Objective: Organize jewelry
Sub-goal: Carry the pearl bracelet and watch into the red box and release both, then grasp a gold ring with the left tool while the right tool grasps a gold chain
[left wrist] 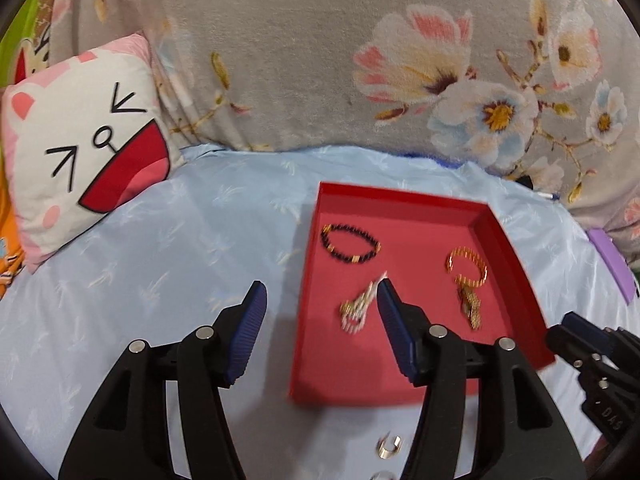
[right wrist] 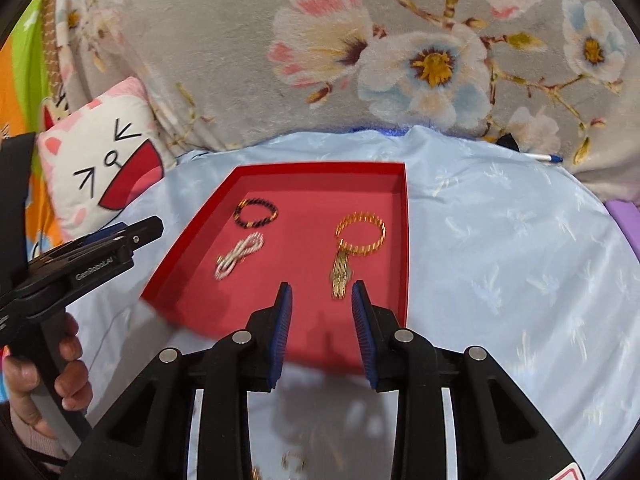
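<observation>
Three pieces already in shallow red cardboard tray (right wrist: 402,240) on pale blue bedspread (right wrist: 500,260): dark beaded bracelet (right wrist: 256,213), pearly twisted chain (right wrist: 240,254), gold tasselled bangle (right wrist: 360,236). Small silver ring (left wrist: 389,446) left outside. Left gripper (left wrist: 318,300) fingers wide, right gripper (right wrist: 322,298) fingers narrower, both empty.

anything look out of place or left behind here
Yes. Three pieces lie in the red tray, but a small silver ring sits outside it on the blue sheet, just below the tray's near edge between the left gripper fingers' arms. Nothing looks spilled or broken.
</observation>
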Tool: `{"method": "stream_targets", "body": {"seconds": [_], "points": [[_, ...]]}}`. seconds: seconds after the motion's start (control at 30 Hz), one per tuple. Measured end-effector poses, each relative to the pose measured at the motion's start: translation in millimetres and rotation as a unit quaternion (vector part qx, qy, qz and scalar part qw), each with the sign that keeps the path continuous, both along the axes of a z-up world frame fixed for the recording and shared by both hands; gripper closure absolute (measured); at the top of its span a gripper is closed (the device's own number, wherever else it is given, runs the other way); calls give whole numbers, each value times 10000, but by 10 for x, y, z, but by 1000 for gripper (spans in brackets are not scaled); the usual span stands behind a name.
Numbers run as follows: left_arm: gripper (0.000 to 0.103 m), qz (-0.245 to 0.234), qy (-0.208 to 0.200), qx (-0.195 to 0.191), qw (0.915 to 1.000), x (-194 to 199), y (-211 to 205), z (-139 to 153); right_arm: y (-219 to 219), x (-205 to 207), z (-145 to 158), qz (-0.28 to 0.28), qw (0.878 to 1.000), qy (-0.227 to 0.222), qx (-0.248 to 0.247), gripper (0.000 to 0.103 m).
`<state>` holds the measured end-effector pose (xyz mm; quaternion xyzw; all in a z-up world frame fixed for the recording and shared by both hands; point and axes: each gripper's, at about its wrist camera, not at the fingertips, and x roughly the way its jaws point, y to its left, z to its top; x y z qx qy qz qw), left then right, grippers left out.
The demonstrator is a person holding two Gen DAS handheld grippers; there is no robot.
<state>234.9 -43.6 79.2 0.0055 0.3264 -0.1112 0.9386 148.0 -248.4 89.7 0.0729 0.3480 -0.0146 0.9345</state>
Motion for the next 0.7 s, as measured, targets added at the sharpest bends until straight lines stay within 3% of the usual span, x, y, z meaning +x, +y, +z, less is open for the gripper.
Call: {"method": "stream_targets", "body": {"seconds": [0.3,0.5,0.7], "points": [[48,-145,687,-98,9975,-733,236,-552,159,-960,-440,-54,9991,411,75,73],[48,-543,817,76,9951,-972,20,-693,140,-1154,-656,-138,9978,574,307,73],[50,-680,927,391,9926,-935,-276,-799,135,-1173,-699,-181,9978,573,263,73]]}}
